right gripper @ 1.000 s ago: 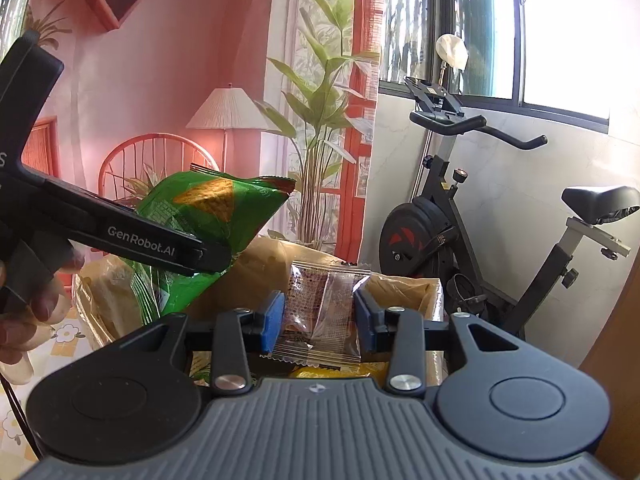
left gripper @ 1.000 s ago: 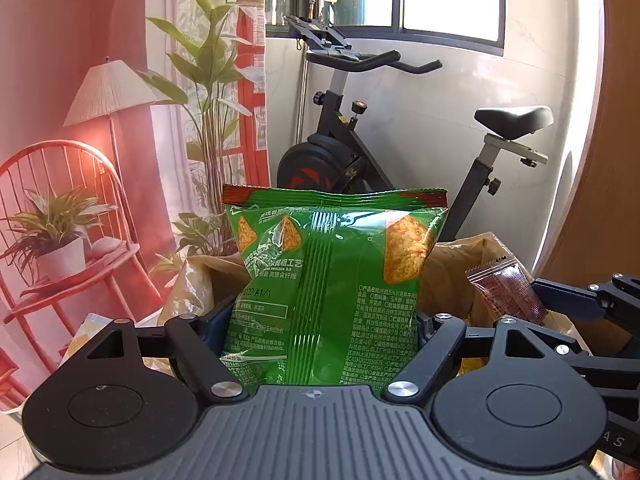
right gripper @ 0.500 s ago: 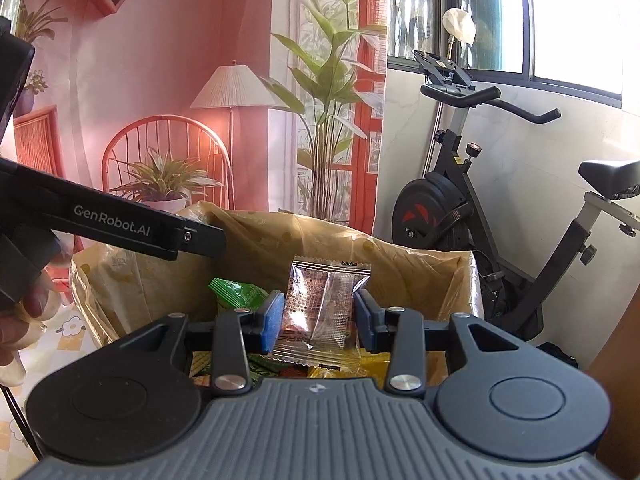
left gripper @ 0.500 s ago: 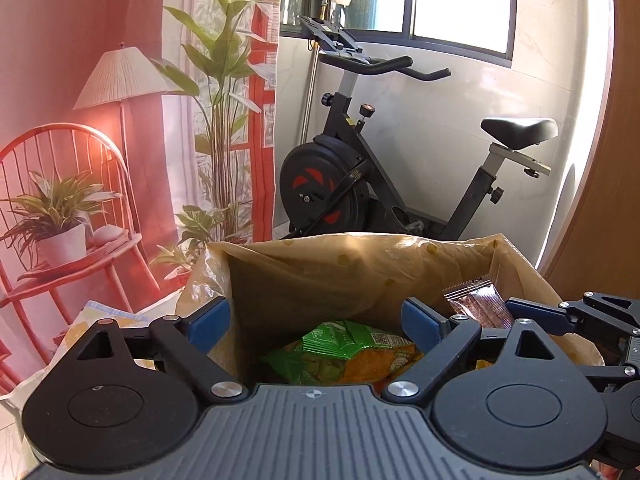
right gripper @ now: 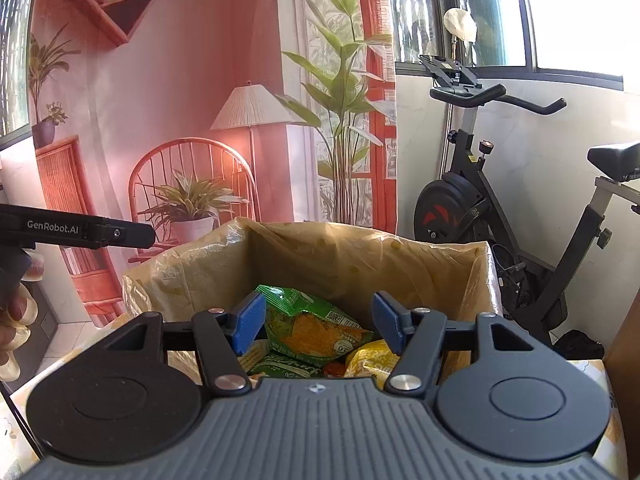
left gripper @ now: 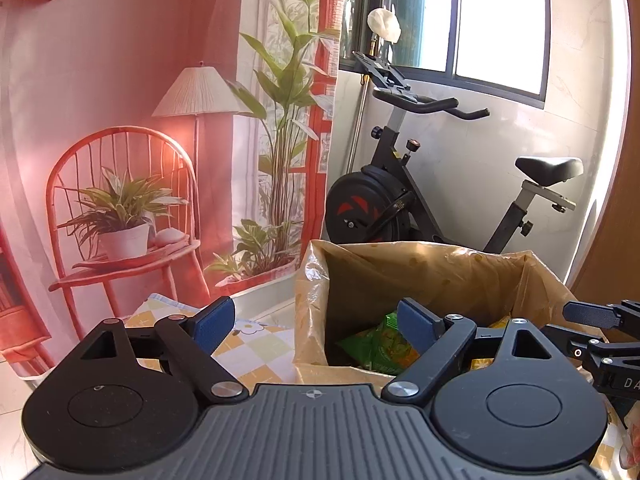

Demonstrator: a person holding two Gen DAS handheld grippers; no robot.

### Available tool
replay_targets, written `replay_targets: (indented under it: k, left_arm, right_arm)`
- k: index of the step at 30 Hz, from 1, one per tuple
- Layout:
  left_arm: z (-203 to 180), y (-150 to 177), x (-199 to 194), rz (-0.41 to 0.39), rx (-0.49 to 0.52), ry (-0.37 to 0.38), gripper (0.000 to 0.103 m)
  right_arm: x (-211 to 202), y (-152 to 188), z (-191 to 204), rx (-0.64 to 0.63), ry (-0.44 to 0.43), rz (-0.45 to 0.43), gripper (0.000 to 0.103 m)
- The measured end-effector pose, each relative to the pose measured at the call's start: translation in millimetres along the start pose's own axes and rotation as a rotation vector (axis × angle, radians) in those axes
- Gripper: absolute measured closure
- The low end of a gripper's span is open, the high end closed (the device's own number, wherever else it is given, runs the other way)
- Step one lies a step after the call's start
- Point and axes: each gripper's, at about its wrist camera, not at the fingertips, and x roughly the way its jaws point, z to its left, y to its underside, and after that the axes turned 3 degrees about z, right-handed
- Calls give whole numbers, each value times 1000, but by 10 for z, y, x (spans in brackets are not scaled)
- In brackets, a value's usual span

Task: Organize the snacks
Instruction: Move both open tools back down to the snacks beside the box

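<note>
Green snack bag [right gripper: 308,326] inside box [right gripper: 360,252]

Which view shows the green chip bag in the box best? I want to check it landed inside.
The right wrist view: the green chip bag lies in plain sight among other snacks inside the lined box. The left wrist view shows only part of it, behind a gripper finger.

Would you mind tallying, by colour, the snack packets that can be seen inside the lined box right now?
Green packets: 2, a large one on top and another partly under it.
Yellow packets: 1.
Red packets: 1, only a sliver showing.
Total: 4 visible in the lined box; more may lie hidden beneath.
</note>
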Motion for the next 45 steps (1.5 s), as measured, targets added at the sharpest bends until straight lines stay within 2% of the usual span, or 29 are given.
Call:
replay_targets:
  k: [5, 11, 16, 21, 24, 29, 40, 45]
  left_arm:
    - [159, 279, -295, -15, -29, -51, 16]
    - [316, 657, -401, 34, -119, -77, 22]
    - [300, 919, -365, 67, -140, -95, 24]
    - [215, 1080, -271, 92, -87, -118, 31]
    - [223, 1129, -237, 95, -68, -128, 33]
    - [237, 1247, -233, 110, -65, -108, 34]
    - [202, 1557, -137, 200, -40, -72, 35]
    - [207, 1631, -96, 221, -41, -61, 35]
  right_arm:
    - [-350, 214, -45, 0, -6, -39, 40]
    - [-566, 582, -92, 8, 12, -29, 41]
    - [-598, 915, -143, 42, 48, 7, 57]
    - [-479, 1256, -175, 61, 123, 104, 84]
    - [-411, 1415, -215, 101, 113, 142, 87]
    - [-345, 1617, -231, 122, 93, 191, 89]
    - [-173, 1940, -65, 136, 44, 326, 89]
    - [-106, 2008, -14, 143, 28, 356, 85]
